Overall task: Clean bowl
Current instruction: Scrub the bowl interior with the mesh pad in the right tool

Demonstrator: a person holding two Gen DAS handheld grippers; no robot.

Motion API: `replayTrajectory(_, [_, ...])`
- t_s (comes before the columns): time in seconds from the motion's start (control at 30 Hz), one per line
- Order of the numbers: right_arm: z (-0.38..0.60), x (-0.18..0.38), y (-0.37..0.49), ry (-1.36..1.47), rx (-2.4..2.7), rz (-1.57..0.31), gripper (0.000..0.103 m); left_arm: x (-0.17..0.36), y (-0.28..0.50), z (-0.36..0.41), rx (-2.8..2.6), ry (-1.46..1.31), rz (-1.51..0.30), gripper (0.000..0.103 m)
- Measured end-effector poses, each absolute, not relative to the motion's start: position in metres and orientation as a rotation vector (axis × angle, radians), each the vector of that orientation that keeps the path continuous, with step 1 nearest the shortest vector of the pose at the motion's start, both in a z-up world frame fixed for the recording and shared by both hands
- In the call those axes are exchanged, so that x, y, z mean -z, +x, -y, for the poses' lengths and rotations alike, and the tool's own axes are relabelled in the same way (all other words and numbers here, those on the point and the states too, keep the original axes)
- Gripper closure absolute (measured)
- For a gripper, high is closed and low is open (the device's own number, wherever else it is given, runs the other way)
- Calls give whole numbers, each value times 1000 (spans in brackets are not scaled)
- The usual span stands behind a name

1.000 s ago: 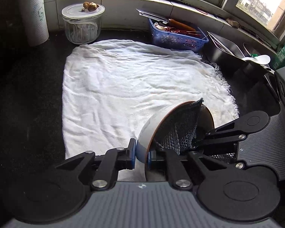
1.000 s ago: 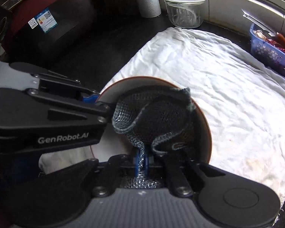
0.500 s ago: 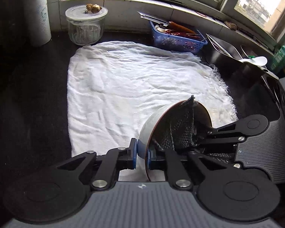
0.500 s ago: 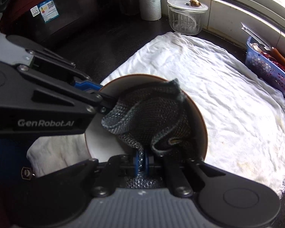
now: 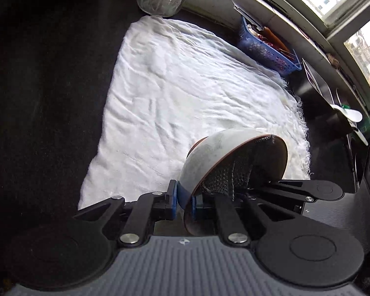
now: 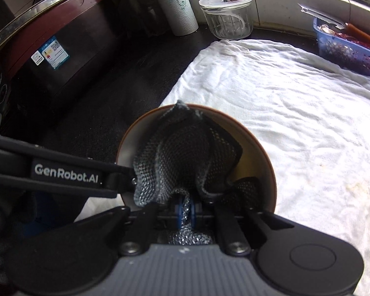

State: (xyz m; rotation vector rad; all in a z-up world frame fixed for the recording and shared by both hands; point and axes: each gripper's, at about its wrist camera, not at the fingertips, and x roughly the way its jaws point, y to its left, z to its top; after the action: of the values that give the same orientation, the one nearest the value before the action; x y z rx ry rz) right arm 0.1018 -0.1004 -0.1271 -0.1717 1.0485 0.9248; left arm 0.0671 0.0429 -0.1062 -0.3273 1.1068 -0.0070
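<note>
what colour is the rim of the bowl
Reddish brown, edging the round ceramic bowl with its white outside; clearest in the right wrist view.

bowl (image 5: 209, 157): white outside, brown rim, tipped on edge above a white cloth (image 5: 175, 93)
scrubber (image 6: 185, 157): grey mesh, crumpled inside the bowl

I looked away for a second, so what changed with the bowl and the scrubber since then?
The bowl has rolled, its rim turning from upright to slanting. The mesh scrubber shifted inside it, its peak now at the far rim. Unchanged: left gripper clamps the rim, right gripper pinches the scrubber, above the white cloth.
</note>
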Motion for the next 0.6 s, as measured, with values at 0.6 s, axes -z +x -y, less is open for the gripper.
replayTrajectory(0.6, [102,125,95,-360,-911,-983,96,91,70,-24,94,-61,-997,91])
